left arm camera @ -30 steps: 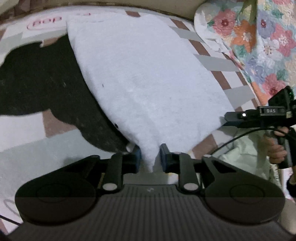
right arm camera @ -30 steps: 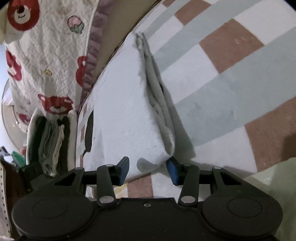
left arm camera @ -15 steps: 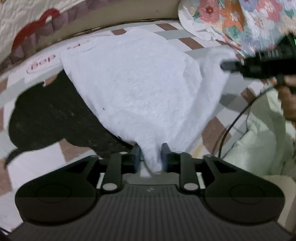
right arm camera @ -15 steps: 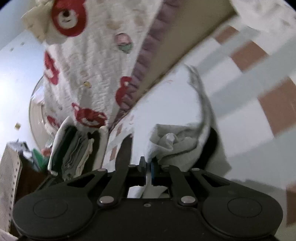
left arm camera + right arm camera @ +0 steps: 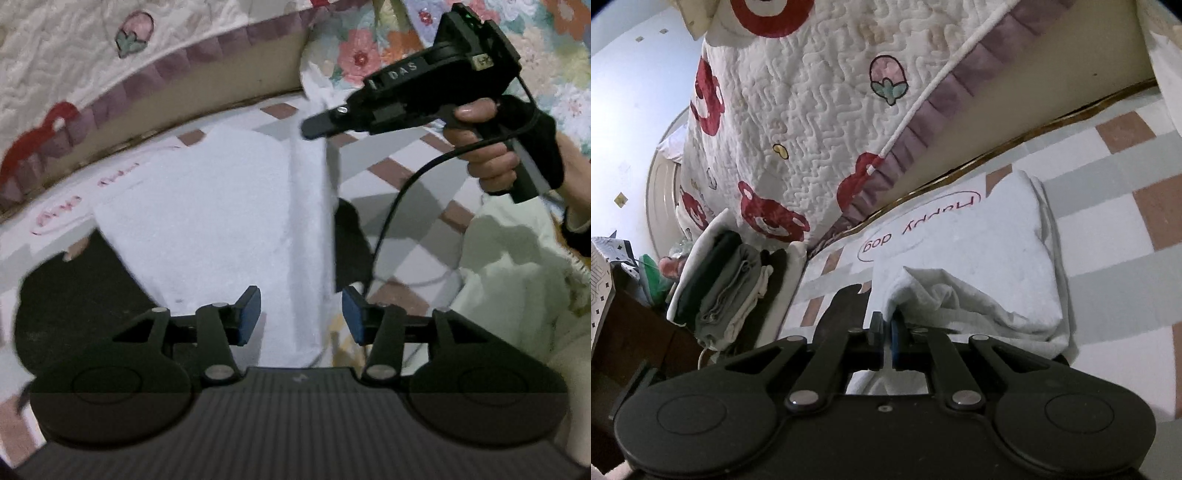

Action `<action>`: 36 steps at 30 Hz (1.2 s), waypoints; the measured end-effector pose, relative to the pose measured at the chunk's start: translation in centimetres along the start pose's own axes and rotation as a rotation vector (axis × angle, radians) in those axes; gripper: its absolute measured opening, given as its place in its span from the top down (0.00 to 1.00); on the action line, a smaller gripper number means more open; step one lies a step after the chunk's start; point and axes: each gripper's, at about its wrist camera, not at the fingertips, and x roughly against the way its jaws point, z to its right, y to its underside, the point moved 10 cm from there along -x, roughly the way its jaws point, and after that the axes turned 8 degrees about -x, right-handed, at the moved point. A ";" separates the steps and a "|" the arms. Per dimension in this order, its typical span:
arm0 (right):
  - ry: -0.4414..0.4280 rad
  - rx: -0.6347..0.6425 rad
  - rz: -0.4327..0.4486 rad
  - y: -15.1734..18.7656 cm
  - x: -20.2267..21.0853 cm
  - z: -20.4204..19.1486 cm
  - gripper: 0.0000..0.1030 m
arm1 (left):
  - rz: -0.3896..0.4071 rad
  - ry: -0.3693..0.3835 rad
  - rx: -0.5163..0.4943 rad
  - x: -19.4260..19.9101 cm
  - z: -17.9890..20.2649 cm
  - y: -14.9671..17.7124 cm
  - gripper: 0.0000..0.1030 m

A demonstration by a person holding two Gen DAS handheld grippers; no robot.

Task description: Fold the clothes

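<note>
A white garment (image 5: 221, 206) lies on a checked mat (image 5: 1115, 206) of white, grey and brown squares, filling the middle of the left wrist view and the centre right of the right wrist view. In the left wrist view, the left gripper (image 5: 301, 314) sits at the bottom centre with its blue-padded jaws apart and opening; a strip of the white cloth runs down through the gap between them, and neither pad presses on it. To the lower left of the garment a black cloth (image 5: 74, 295) lies partly under its edge. In the upper right of the same view a hand (image 5: 491, 147) holds the right gripper (image 5: 314, 127) by its handle, raised above the mat, its tip meeting the lifted upper right edge of the garment, from which a fold of cloth hangs down. In the right wrist view, the right gripper (image 5: 886, 328) has its jaws closed together on a bunched corner of the white garment, which rises in wrinkles just beyond the pads; the far part of the garment lies flat on the mat, beside a printed oval reading "Happy dog", seen upside down. Behind the mat, a quilted bedspread (image 5: 812, 110) with red bears hangs across the upper part of the frame. At centre left a white basket (image 5: 713, 236) holds folded clothes (image 5: 731, 288) in grey and dark tones.
</note>
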 end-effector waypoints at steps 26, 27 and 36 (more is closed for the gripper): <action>0.199 0.659 0.037 -0.5 3.6 -1.4 0.46 | -0.014 -0.160 -0.110 -2.8 -8.5 -6.7 0.93; 0.192 0.666 0.026 -0.5 3.3 -0.9 0.41 | -0.011 -0.155 -0.112 -2.8 -8.4 -6.5 0.93; 0.109 0.563 0.011 -3.6 -2.2 4.0 0.32 | 0.010 -0.118 -0.134 -1.9 -7.4 -5.7 0.94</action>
